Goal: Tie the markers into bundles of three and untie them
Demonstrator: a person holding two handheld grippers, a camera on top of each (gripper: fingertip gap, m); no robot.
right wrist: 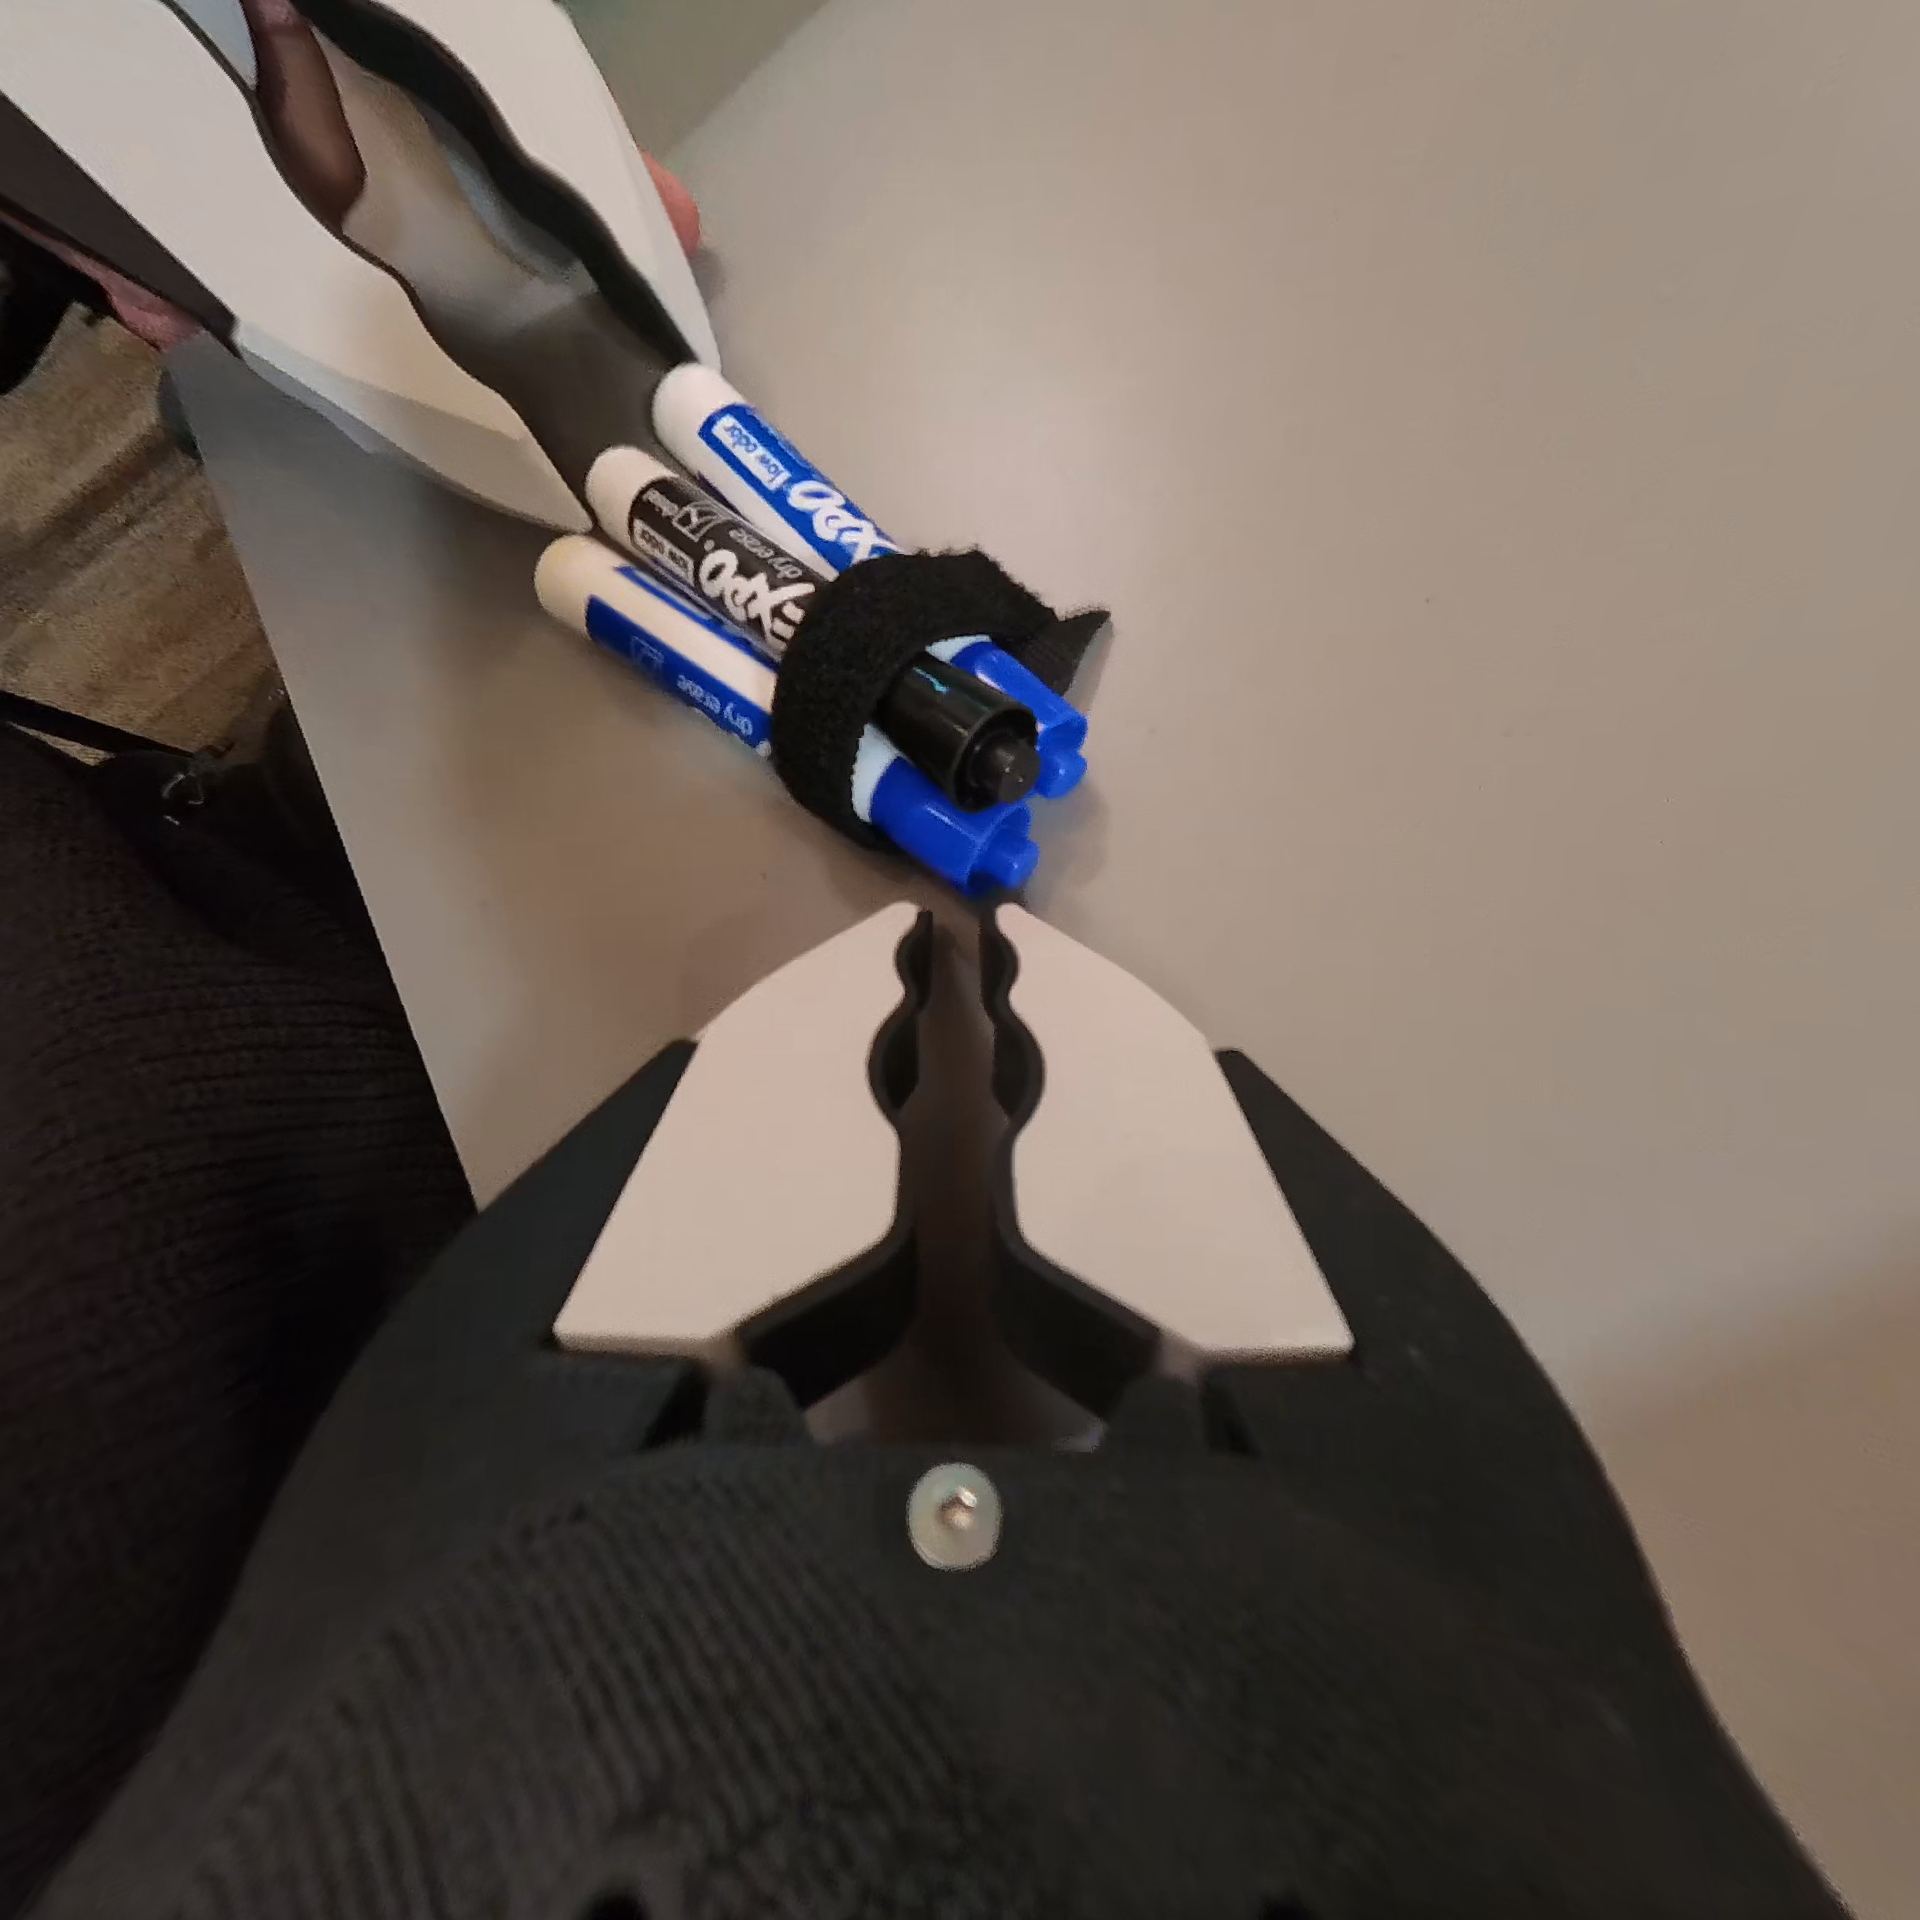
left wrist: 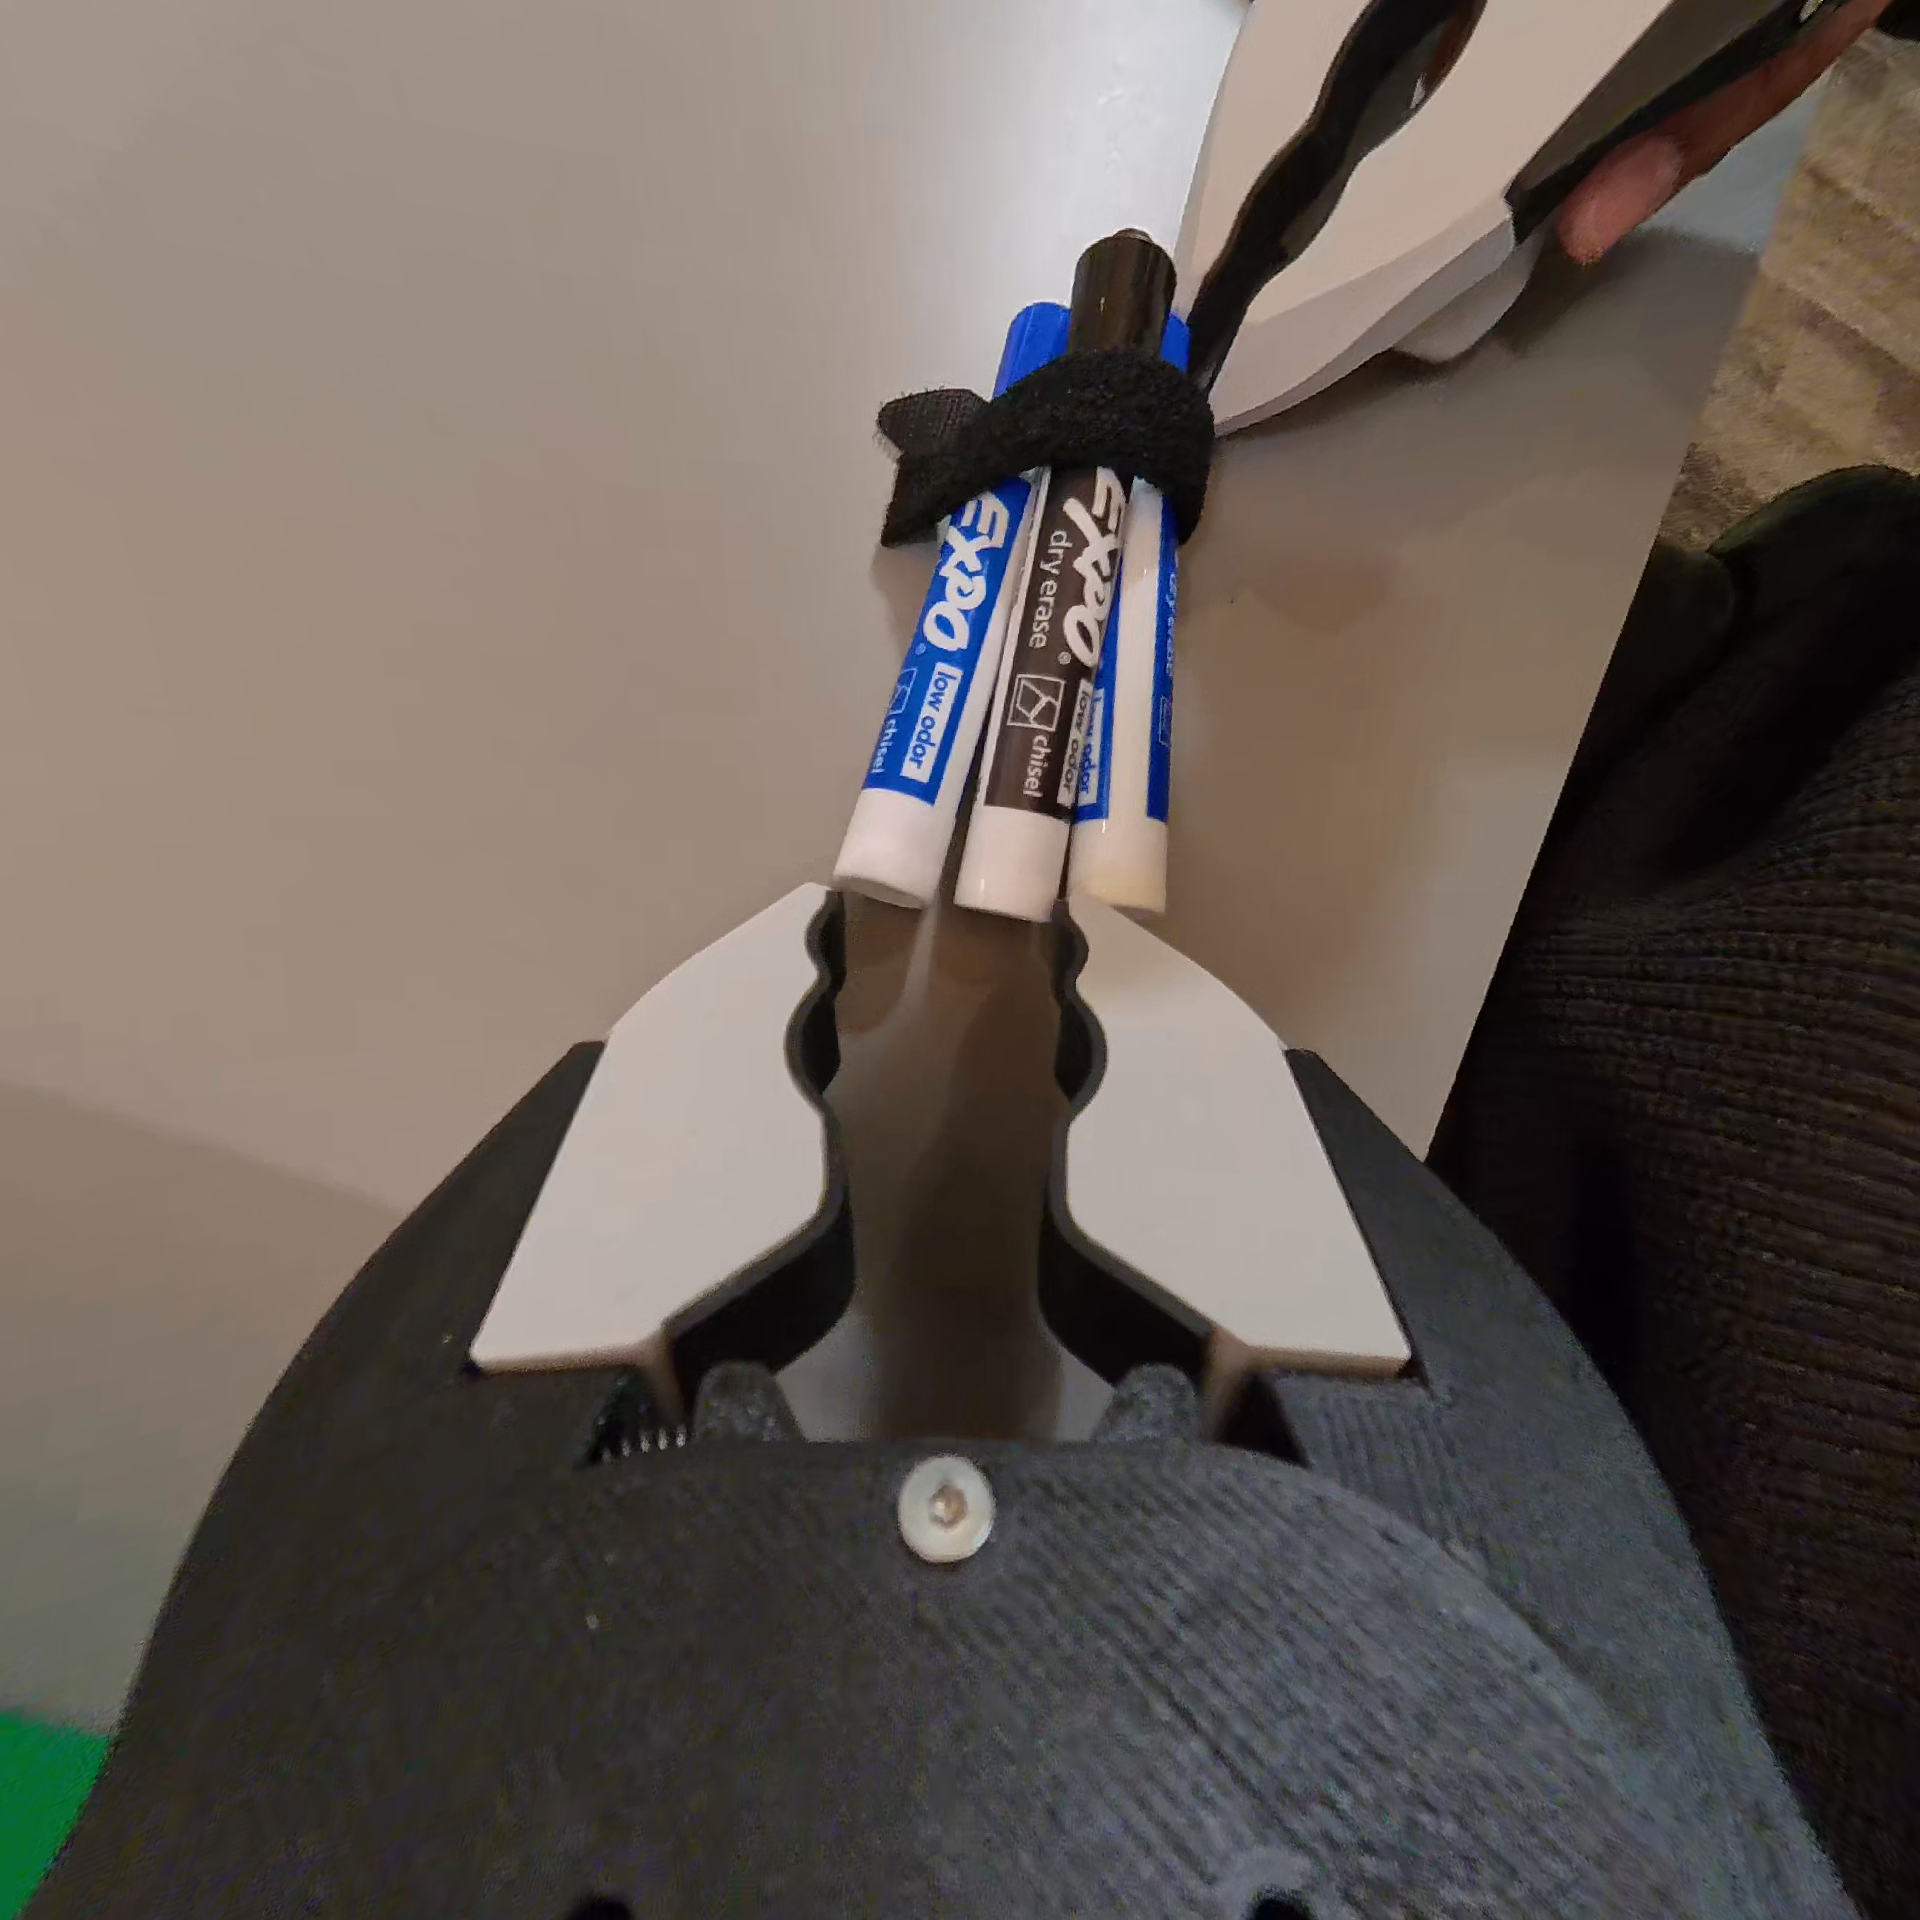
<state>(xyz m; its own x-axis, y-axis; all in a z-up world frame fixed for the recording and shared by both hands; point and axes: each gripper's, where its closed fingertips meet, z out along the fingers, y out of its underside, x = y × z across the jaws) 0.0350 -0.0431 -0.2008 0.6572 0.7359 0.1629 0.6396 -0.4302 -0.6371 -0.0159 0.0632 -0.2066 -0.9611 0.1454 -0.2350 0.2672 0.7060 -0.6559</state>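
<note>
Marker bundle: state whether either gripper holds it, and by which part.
Neither holds it. The marker bundle lies on the table. The left gripper, jaws open, sits at its white ends; the right gripper, nearly closed, sits just short of the caps.

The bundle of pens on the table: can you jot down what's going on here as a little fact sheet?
Bundle: three markers, two blue, one black, lying on the table
Binding: black strap wrapped around them near the capped ends
Surface: pale grey table
Left gripper: open, tips at the markers' white butt ends
Right gripper: open by a narrow gap, tips just short of the blue caps
Holding: neither gripper grips the bundle
</note>
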